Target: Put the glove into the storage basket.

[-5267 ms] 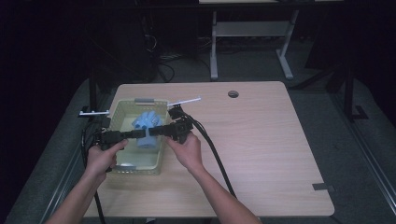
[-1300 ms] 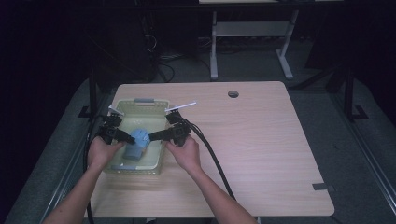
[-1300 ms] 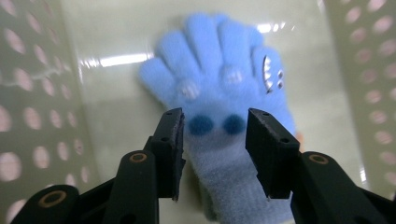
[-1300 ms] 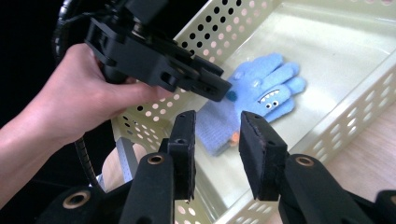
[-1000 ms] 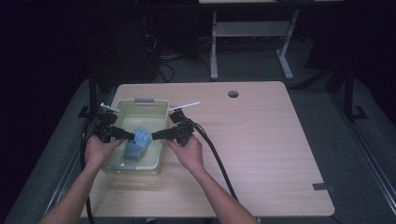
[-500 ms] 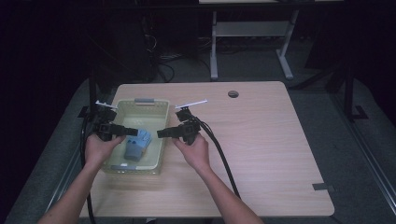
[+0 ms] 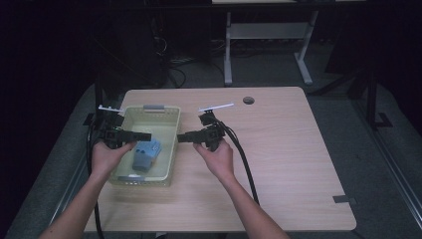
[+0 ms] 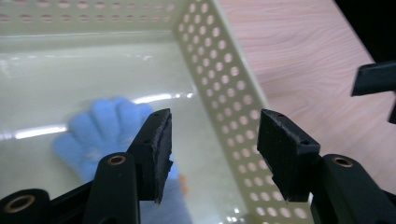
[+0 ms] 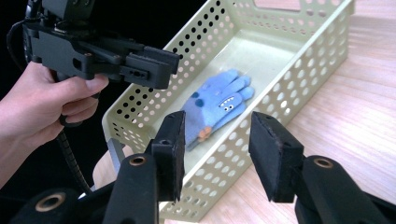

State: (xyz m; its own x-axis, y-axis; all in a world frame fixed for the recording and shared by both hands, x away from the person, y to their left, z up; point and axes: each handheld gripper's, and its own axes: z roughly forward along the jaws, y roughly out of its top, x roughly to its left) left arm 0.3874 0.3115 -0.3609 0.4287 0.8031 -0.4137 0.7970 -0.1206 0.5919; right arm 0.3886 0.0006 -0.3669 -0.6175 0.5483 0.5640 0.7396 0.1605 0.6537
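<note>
Glove (image 9: 215,108) is seen lying flat inside the basket (image 7: 166,149) at the tabletop's (image 7: 288,164) nine o'clock; both grippers, left (image 8: 212,144) and right (image 9: 215,147), are spread empty, so placement is judged finished.

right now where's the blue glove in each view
High view: the blue fuzzy knit glove lies in the pale yellow perforated plastic basket, left of table centre.
Left gripper view: glove at lower left, partly behind the left finger.
Right gripper view: glove at centre, on the basket floor.
Shared landmark: the basket's perforated wall.
</note>
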